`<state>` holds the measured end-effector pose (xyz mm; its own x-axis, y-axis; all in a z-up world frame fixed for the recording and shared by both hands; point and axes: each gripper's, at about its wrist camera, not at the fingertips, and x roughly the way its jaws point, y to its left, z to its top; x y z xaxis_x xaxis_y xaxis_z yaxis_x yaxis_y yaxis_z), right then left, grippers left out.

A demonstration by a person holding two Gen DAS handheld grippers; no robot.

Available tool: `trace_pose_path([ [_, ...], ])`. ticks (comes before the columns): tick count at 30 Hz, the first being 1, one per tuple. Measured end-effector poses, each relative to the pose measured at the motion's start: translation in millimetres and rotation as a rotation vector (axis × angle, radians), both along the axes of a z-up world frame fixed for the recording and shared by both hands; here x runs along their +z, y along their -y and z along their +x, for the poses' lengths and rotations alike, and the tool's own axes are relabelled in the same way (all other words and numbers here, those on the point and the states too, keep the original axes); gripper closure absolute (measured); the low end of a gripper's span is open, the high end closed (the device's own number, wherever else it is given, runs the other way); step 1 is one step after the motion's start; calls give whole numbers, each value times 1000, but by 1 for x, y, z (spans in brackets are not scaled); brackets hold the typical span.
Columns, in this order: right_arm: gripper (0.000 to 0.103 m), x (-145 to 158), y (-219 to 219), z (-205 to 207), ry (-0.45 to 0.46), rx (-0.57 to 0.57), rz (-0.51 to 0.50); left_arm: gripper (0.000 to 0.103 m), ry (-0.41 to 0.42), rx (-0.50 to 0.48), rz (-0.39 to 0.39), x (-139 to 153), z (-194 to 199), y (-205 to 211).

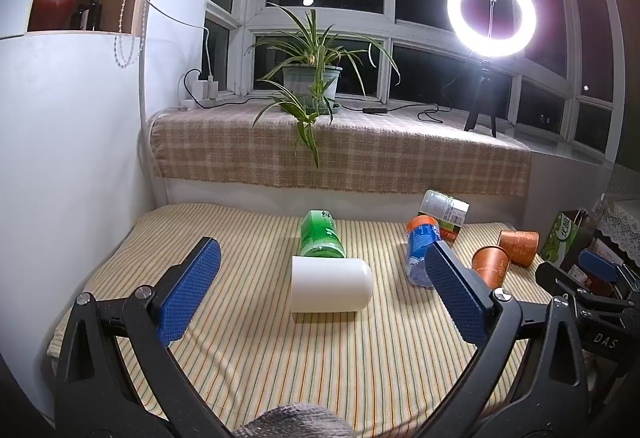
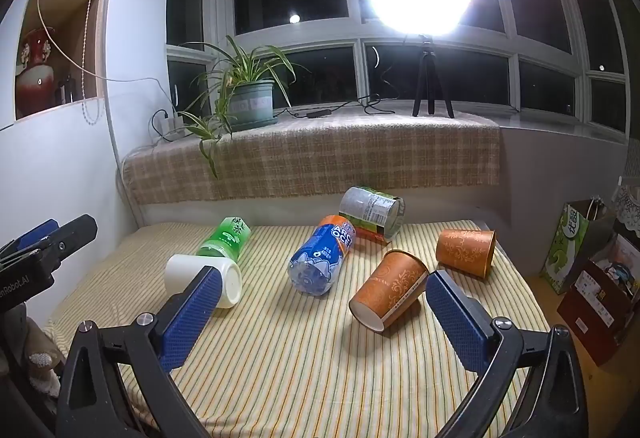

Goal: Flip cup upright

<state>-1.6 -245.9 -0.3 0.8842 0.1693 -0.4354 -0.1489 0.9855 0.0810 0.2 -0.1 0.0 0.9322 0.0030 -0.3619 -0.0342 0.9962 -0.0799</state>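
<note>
A white cup (image 1: 331, 284) lies on its side on the striped cloth, straight ahead of my left gripper (image 1: 320, 290), which is open and empty just short of it. The cup also shows in the right wrist view (image 2: 200, 278), left of centre, partly behind my left blue pad. Two orange paper cups (image 2: 390, 288) (image 2: 466, 250) lie on their sides ahead of my right gripper (image 2: 320, 302), which is open and empty. The orange cups also show in the left wrist view (image 1: 490, 264) (image 1: 519, 246).
A green bottle (image 1: 321, 234), a blue bottle (image 2: 322, 258) and a can (image 2: 372, 210) lie on the striped table (image 2: 300, 358). A plaid-covered ledge (image 1: 340, 154) with a potted plant (image 1: 312, 78) and ring light (image 1: 488, 12) stands behind. Boxes and a bag (image 2: 568, 242) stand at the right.
</note>
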Motion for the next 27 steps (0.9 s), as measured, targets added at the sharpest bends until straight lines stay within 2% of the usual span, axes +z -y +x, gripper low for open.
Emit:
trace_pose_path([
  [27, 0, -3, 0, 3, -11, 1, 6, 0, -2, 0, 1, 0, 0, 0],
])
